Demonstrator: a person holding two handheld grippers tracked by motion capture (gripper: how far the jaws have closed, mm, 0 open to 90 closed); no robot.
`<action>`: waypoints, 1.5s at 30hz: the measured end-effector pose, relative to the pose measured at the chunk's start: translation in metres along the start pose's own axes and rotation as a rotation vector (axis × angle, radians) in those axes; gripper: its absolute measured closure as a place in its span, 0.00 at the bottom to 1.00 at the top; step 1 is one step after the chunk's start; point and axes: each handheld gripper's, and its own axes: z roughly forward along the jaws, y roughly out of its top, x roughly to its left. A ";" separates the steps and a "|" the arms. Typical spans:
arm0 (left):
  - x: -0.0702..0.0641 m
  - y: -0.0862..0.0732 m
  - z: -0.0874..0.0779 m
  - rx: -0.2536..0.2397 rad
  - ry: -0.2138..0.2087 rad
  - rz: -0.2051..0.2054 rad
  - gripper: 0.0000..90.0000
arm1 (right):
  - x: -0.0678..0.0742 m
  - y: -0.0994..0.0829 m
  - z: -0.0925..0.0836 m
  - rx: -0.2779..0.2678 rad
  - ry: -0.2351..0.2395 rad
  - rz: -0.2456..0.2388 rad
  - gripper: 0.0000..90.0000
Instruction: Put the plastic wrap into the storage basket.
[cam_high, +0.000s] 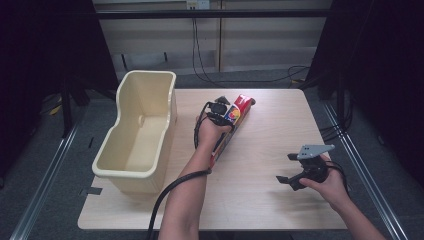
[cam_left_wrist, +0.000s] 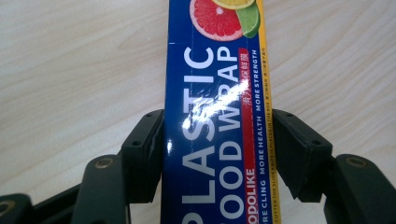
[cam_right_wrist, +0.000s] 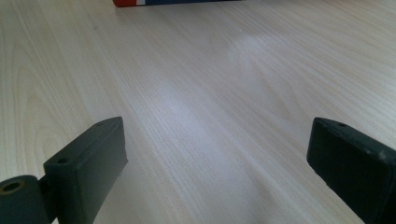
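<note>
A long blue and red box of plastic food wrap (cam_high: 241, 106) lies slantwise on the wooden table (cam_high: 280, 125), just right of the bin. My left gripper (cam_high: 218, 111) reaches down over its middle. In the left gripper view the box (cam_left_wrist: 215, 84) runs up between the jaws, and both black pads (cam_left_wrist: 144, 149) press against its long sides, so the left gripper (cam_left_wrist: 218, 135) is shut on it. My right gripper (cam_high: 286, 168) hovers over bare table at the near right. Its jaws stand wide apart with nothing between them (cam_right_wrist: 217, 144). One end of the box (cam_right_wrist: 177, 2) shows far off.
A tall cream plastic bin (cam_high: 150, 76) stands empty on the table's left side, with its near end reaching the front-left edge. Bare wood lies between the box and the right gripper. Cables run across the floor behind the table.
</note>
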 end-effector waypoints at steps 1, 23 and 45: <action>-0.001 -0.001 -0.002 0.022 0.001 -0.006 0.44 | 0.000 0.000 0.000 0.000 -0.001 0.001 0.05; -0.008 0.005 0.010 0.122 0.043 0.004 0.44 | -0.001 0.000 -0.002 -0.011 0.001 0.002 0.05; -0.013 0.018 -0.078 0.254 -0.007 -0.064 0.45 | 0.000 0.002 -0.002 -0.023 0.004 0.003 0.05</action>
